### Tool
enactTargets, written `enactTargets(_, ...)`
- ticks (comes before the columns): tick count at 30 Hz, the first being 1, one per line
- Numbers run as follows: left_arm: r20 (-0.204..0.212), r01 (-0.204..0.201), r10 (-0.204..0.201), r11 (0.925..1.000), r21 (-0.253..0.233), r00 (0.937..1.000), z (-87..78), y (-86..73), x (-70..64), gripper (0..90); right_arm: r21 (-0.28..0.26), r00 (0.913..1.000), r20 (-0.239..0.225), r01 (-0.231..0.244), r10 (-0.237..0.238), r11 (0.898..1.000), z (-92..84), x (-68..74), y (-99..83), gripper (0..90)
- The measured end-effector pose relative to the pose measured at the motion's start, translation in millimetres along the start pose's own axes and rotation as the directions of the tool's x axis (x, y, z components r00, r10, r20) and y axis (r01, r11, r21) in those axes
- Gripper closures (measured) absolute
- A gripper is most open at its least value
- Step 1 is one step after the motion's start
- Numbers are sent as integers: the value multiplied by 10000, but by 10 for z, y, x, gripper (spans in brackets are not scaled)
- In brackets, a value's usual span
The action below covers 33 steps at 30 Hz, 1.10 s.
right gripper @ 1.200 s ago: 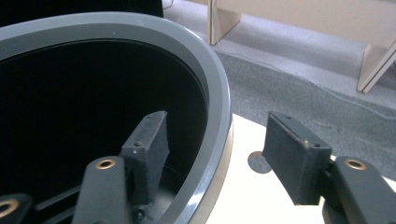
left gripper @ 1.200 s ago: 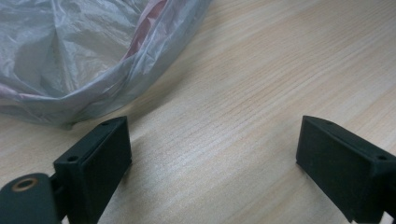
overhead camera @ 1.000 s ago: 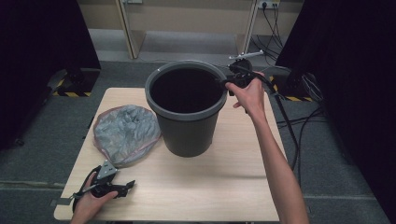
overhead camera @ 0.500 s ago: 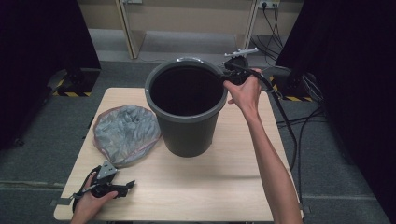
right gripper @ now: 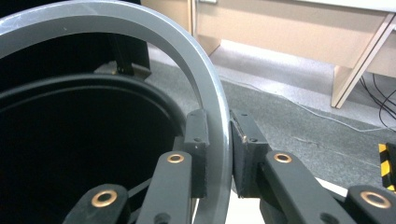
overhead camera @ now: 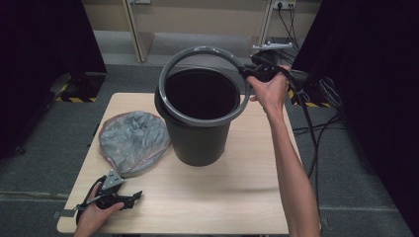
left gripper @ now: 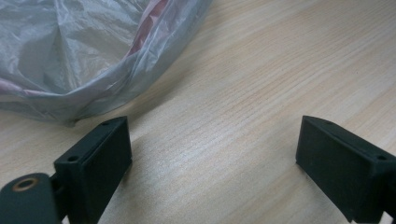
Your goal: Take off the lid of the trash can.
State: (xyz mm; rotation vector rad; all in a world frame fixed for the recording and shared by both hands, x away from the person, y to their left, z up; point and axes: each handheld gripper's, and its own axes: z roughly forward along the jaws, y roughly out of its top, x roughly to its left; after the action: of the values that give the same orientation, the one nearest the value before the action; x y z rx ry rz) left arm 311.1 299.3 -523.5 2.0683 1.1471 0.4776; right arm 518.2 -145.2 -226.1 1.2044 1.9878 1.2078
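While the grey ring is clamped at its right-hand side between the pads of the right gripper, its far and right edge is raised clear of the dark bucket, so that the ring is tilted above the bucket's opening. On the near side, the ring is seen low against the front of the bucket's rim; whether it touches the rim there cannot be told. In the right gripper view, the ring is shown passing between the two black jaws, which have just been closing and are now pressed against it from either side, one inside the ring and one outside. The right gripper is held by a hand whose forearm comes in from the bottom right of the high view.

The bucket is placed upright near the middle of the wooden table. A crumpled grey plastic bag is laid on the table just beside the bucket, on its left.

The left gripper is rested on the table near the front left corner, near the bag. In the left gripper view, its jaws are held wide apart with bare wood between them, and the bag is seen just beyond its left jaw, not touched.
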Motion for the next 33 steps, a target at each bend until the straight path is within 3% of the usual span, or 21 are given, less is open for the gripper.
enactTargets(5,-1,-1,1,10000,2,10000,0,0,0,96,-247,9986,-138,-512,509,9984,-165,-211,-31,782)
enactTargets(11,-10,10,-10,10000,-2,10000,-1,-1,0,96,-466,9934,15,-1144,1146,9923,-403,-579,-158,782)
enactTargets(18,-25,20,-20,10000,3,10000,-1,0,2,95,-386,9841,509,-1681,1700,9850,-693,-1005,-429,782)
enactTargets(25,-37,32,-32,10000,2,10000,0,0,4,96,-375,9682,905,-2308,2333,9723,-890,-1367,-739,782)
enactTargets(33,-38,42,-42,10000,-5,10000,1,1,4,95,-280,9492,1437,-2789,2799,9599,-1032,-1643,-1047,782)
